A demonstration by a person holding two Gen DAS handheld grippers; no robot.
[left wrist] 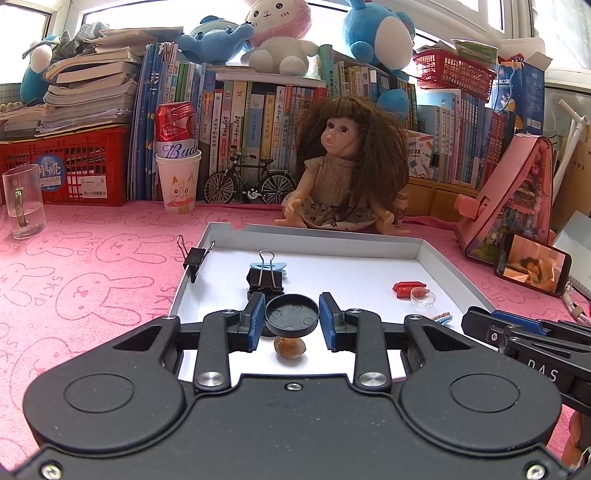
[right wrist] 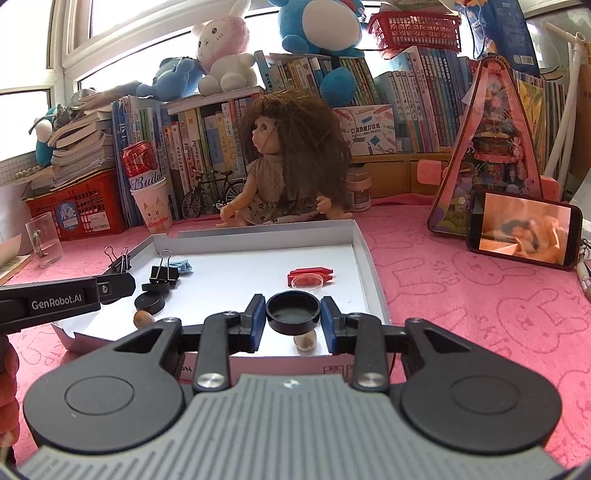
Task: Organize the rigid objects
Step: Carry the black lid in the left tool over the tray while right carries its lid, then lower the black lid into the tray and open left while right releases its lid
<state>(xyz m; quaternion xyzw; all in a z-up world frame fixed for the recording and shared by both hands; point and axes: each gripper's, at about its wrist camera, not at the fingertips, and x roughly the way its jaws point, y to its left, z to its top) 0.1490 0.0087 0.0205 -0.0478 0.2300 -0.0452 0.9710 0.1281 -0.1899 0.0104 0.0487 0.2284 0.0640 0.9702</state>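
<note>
Left wrist view looks over a table covered by a pink cloth (left wrist: 92,266) printed with rabbit outlines, where a shallow white tray (left wrist: 314,240) lies in front of a seated doll (left wrist: 343,177) with long brown hair. In that view the left claw (left wrist: 292,318) pinches a round black cap (left wrist: 292,315) between its blue pads, held above the tray floor with a brown nut (left wrist: 290,347) just beneath. Right wrist view shows the right claw (right wrist: 293,312) pinching a second black cap (right wrist: 293,310) the same way, over the tray's near edge, a pale nut (right wrist: 304,341) below it. On the tray floor lie a black binder clip (left wrist: 264,277), a red clip (left wrist: 408,288) and a clear round lid (left wrist: 423,297) touching it; another binder clip (left wrist: 194,256) grips the tray's left wall. Behind stand rows of books (left wrist: 251,122), plush toys (left wrist: 275,33) on top, a red crate (left wrist: 70,166), a paper cup (left wrist: 179,181) holding a red can (left wrist: 175,125), a glass mug (left wrist: 22,203) and a phone (right wrist: 524,232) with its screen lit.
</note>
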